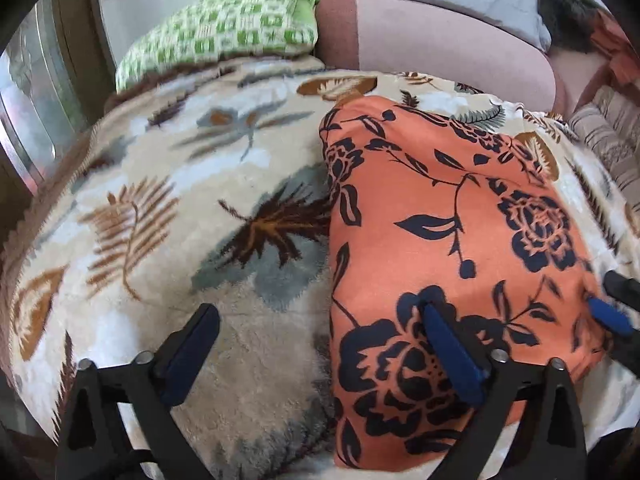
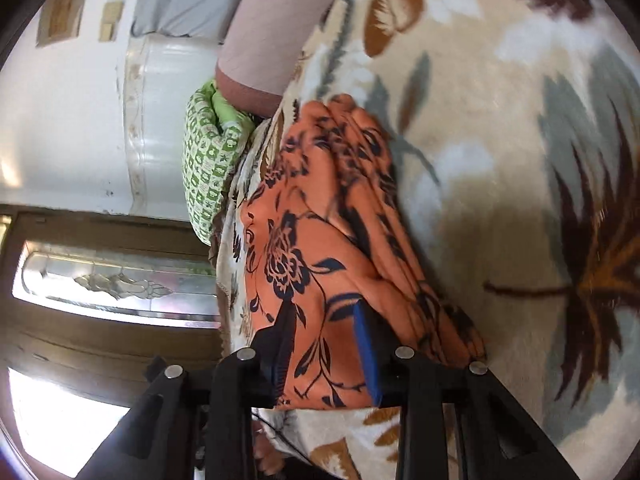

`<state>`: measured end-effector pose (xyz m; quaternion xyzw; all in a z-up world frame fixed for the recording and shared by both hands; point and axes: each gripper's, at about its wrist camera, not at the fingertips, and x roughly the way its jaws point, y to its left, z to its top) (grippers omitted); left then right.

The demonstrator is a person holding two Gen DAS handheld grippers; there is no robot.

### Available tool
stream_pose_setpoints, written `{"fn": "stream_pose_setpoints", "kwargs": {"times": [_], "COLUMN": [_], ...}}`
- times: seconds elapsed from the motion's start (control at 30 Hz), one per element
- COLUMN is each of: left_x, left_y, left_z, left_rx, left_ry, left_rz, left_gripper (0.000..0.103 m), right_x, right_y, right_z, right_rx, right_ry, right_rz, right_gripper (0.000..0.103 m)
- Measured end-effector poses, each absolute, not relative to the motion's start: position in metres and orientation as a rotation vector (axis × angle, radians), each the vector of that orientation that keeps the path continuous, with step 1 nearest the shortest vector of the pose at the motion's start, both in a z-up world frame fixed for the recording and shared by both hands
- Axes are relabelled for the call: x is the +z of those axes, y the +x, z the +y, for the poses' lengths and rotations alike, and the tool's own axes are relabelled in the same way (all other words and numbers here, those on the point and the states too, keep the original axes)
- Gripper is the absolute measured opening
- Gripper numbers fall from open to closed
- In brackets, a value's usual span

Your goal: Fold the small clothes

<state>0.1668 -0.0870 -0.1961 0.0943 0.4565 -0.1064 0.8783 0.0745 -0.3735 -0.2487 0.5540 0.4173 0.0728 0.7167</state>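
Note:
An orange cloth with a dark floral print (image 1: 448,232) lies folded on a cream leaf-patterned blanket (image 1: 180,184). My left gripper (image 1: 320,352) is open; its right finger (image 1: 452,352) rests on the cloth's near part and its left finger (image 1: 192,352) is over the blanket. My right gripper (image 2: 324,344) is seen sideways, with the cloth's edge (image 2: 320,264) between its two fingers, the jaws partly closed. The right gripper's blue tip also shows in the left wrist view (image 1: 612,312) at the cloth's right edge.
A green-and-white patterned pillow (image 1: 224,32) and a pink bolster (image 1: 440,44) lie at the far end of the bed. A wooden door with a glass panel (image 2: 112,280) stands beside the bed. Striped fabric (image 1: 608,140) lies at the right.

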Motion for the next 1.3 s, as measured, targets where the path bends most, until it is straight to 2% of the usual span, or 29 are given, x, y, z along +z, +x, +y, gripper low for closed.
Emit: {"fn": "stream_pose_setpoints", "kwargs": {"times": [0.1, 0.2, 0.33, 0.57, 0.7, 0.83, 0.97, 1.07, 1.23, 1.3], "left_x": [-0.2, -0.203, -0.202, -0.192, -0.179, -0.172, -0.195, -0.192, -0.181, -0.184], "left_y": [0.161, 0.162, 0.155, 0.14, 0.123, 0.117, 0.129, 0.136, 0.134, 0.136], "left_z": [-0.089, -0.083, -0.088, -0.085, -0.09, -0.091, -0.091, -0.082, -0.074, -0.072], "left_rx": [-0.21, -0.195, -0.185, -0.185, -0.177, -0.17, -0.184, -0.206, -0.223, -0.224], "left_ry": [0.197, 0.128, 0.178, 0.216, 0.287, 0.304, 0.315, 0.225, 0.182, 0.166], "left_rz": [0.929, 0.968, 0.954, 0.947, 0.878, 0.843, 0.934, 0.966, 0.89, 0.902], "left_gripper": [0.103, 0.103, 0.103, 0.103, 0.103, 0.103, 0.103, 0.103, 0.103, 0.103], "right_x": [-0.247, -0.238, -0.233, -0.214, -0.19, -0.179, -0.208, -0.2, -0.173, -0.168], "right_y": [0.073, 0.076, 0.074, 0.073, 0.064, 0.066, 0.082, 0.087, 0.099, 0.115], "right_z": [-0.367, -0.35, -0.338, -0.313, -0.3, -0.295, -0.297, -0.303, -0.316, -0.313], "right_rx": [0.128, 0.068, 0.051, -0.018, -0.063, -0.014, -0.033, -0.015, 0.064, 0.089], "right_ry": [1.146, 0.963, 0.839, 0.602, 0.455, 0.484, 0.512, 0.534, 0.61, 0.601], "right_rz": [0.931, 0.953, 0.936, 0.937, 0.885, 0.819, 0.955, 0.96, 0.808, 0.801], "right_gripper": [0.032, 0.026, 0.025, 0.025, 0.028, 0.028, 0.028, 0.028, 0.028, 0.028]}}
